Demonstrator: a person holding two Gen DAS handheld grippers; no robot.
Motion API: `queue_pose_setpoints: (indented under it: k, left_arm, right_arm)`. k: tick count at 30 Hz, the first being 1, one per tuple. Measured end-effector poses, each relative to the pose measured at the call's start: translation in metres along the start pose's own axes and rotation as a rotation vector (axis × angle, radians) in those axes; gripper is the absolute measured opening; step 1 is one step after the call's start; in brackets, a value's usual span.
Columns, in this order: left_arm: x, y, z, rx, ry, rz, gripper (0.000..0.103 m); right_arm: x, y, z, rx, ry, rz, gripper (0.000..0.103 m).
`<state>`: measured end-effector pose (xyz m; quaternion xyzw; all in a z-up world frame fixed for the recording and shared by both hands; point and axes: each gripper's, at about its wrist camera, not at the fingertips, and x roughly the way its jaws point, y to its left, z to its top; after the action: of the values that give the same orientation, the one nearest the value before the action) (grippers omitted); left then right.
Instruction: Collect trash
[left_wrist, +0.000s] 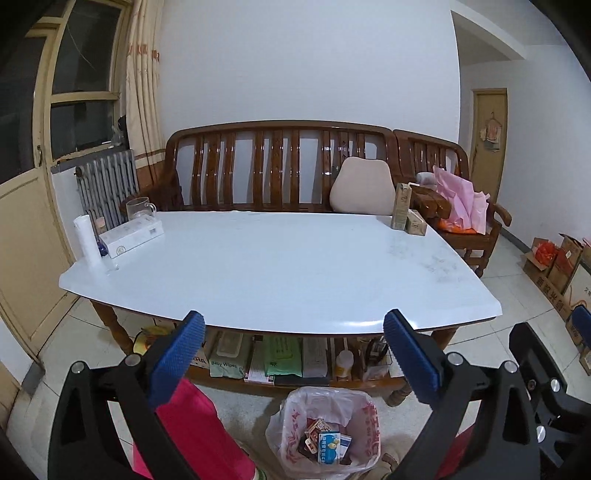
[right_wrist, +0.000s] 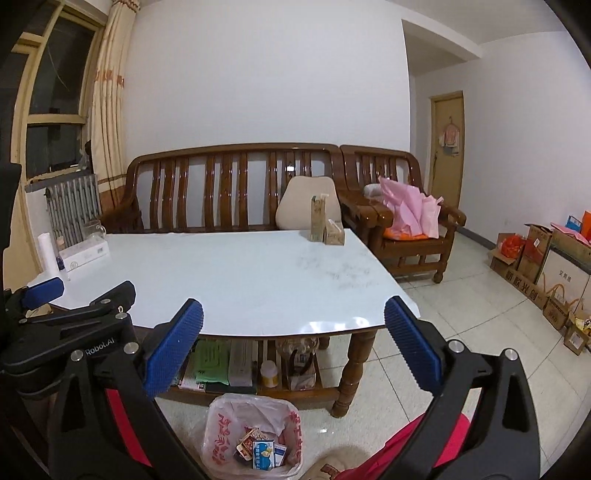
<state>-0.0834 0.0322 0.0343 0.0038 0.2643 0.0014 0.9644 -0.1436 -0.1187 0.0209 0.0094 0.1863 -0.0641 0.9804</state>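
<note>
Both tools gape empty (left (left_wrist: 293, 325), right (right_wrist: 293, 314)); only the right view shows cartons (right_wrist: 535, 258).

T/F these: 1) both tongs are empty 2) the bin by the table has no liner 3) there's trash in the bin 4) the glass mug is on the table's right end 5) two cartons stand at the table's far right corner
1) Both tongs are empty. True: the left tongs and the right tongs stand wide open with nothing between the pads.
2) No liner. False: the bin is lined with a printed plastic bag.
3) Trash in the bin. True: small packets lie inside.
4) Mug on the right end. False: the glass mug is at the far left corner of the table.
5) Two cartons at the far right corner. True: cartons stand there.
</note>
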Motion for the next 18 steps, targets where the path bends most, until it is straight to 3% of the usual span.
queue_pose_setpoints:
  k: [18]
  left_arm:
    - [-0.0053, 0.0059, 0.0015, -0.002, -0.001, 0.025, 0.095]
  right_arm:
    - [-0.0096, 0.0044, 0.0028, -0.017, -0.019, -0.013, 0.096]
